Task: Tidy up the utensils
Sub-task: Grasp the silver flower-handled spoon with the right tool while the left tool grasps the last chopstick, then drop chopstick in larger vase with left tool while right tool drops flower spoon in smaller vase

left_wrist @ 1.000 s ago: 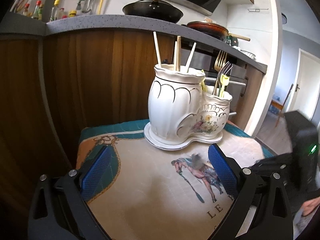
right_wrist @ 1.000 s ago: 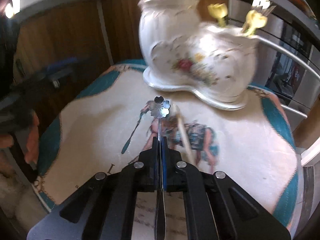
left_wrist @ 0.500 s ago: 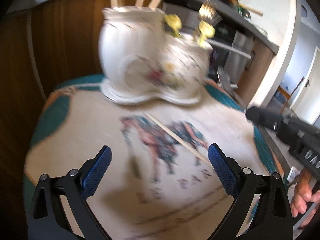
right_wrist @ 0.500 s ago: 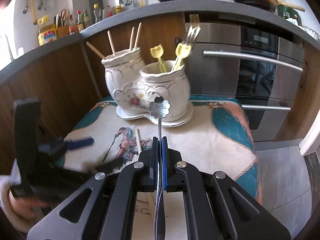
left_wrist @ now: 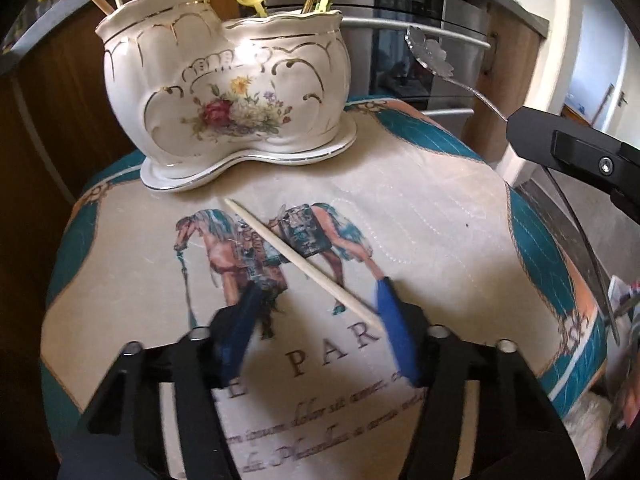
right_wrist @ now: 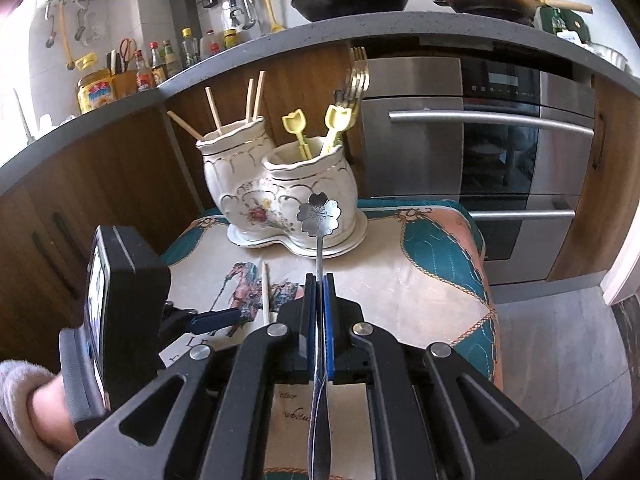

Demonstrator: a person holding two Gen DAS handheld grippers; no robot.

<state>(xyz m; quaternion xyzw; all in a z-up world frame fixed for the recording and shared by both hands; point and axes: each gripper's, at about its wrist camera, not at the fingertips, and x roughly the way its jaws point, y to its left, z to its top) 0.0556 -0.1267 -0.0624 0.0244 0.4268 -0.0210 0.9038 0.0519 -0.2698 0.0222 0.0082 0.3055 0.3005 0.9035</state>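
1. On the horse-print quilted cloth surface (left_wrist: pixel 440 216), a pale wooden chopstick (left_wrist: pixel 296 258) lies loose, near end between the blue pads of the left tool (left_wrist: pixel 316 320); jaws closing, not yet pressing it.
2. Right tool (right_wrist: pixel 319 280) clamped tight on the stem of a silver flower-bowl spoon (right_wrist: pixel 319 213), held above the surface in front of the white floral ceramic two-pot holder (left_wrist: pixel 232 92).
3. Holder: chopsticks in taller pot, yellow tulip-top utensils (right_wrist: pixel 296 128) and gold forks (right_wrist: pixel 356 76) in lower pot.
4. Step, my read: picking up the last loose chopstick. Next: finish the pinch, lift, tip upright, drop into taller pot; spoon likely goes in lower pot.
5. Versus a second ago: left tool was wide open, further back, no chopstick in its view; now lower, half closed around it. Right tool has pulled back and up, same grip on spoon.
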